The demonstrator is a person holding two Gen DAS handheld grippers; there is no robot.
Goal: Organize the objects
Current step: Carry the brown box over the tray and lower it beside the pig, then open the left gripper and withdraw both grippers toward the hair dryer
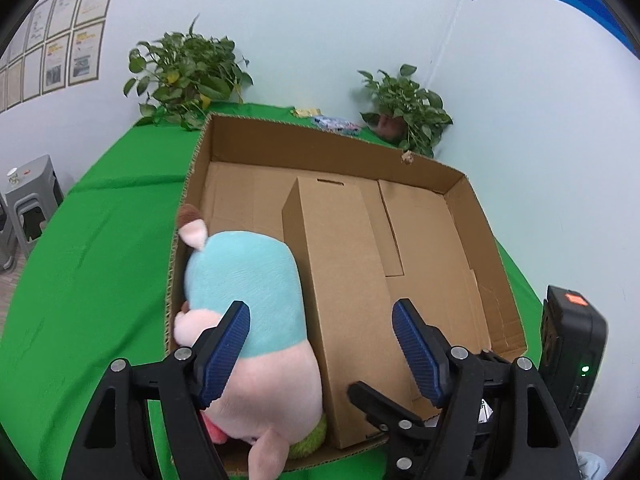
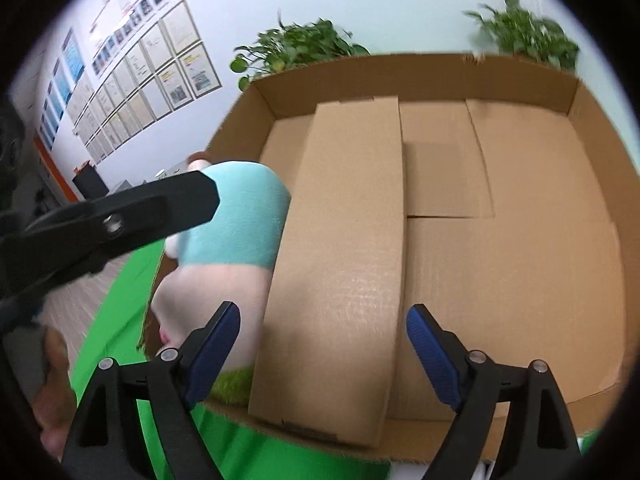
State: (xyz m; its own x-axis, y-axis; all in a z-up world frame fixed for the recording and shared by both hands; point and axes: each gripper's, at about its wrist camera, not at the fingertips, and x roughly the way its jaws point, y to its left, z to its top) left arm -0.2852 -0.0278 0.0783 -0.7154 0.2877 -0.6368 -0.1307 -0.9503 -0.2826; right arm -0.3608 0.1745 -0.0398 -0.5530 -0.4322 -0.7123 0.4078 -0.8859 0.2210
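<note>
The large open-topped brown cardboard tray (image 1: 456,196) on the green cloth-covered table (image 1: 92,264) already holds 2 things, so the sorting looks well under way by my judgement. A long narrow closed brown cardboard box (image 1: 344,288) lies lengthwise down the tray, running from the near wall, between the fingers of both tools, away toward the far wall. Just beside it, beyond the left finger in each view, the soft pink plush toy in a light blue top (image 1: 248,280) is wedged between that box and the tray's left wall, touching both.

The left gripper (image 1: 320,348) hovers above the tray's near edge with its blue-padded fingers (image 1: 224,352) spread wide, clasping nothing. The right gripper (image 2: 324,356) is likewise spread and empty, straddling the near end of the long box without touching it.

To the right of the fingers, the tray floor is bare cardboard. A few small flat packets (image 1: 332,122) lie on the table beyond the far wall, perhaps left to collect; they are too small to identify.
</note>
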